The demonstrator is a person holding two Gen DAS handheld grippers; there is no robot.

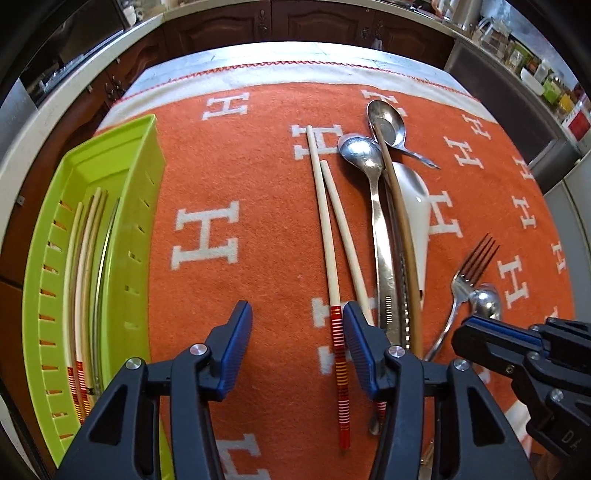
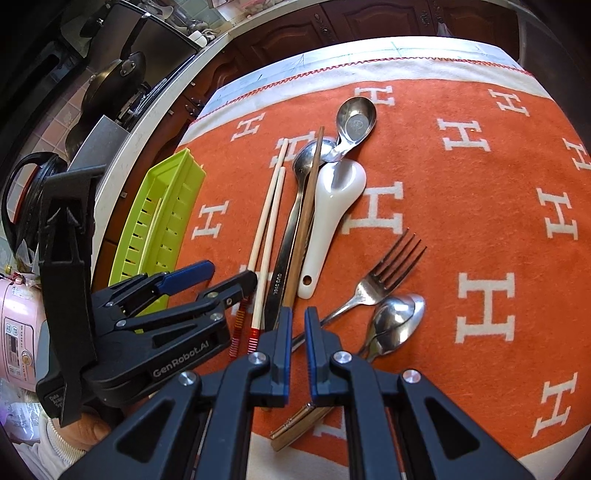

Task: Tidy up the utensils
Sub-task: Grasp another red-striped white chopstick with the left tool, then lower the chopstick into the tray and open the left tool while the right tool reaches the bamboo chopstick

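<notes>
Now left gripper (image 1: 297, 332), jaws half-wide and empty, straddles the nearer striped chopstick (image 1: 330, 273) at lower centre; its long axis runs up-frame. Green tray (image 1: 122, 147) sits left. Right gripper (image 2: 297, 325) is pinched nearly closed, empty.

A home kitchen. Dark wooden cabinet doors (image 1: 317, 22) run along the top of the frame behind a pale worktop (image 2: 162, 122). Black pans (image 2: 114, 85) sit upper left, a pink rice cooker (image 2: 18, 332) at the left edge, and jars and containers (image 1: 532, 62) crowd a shelf upper right.
</notes>
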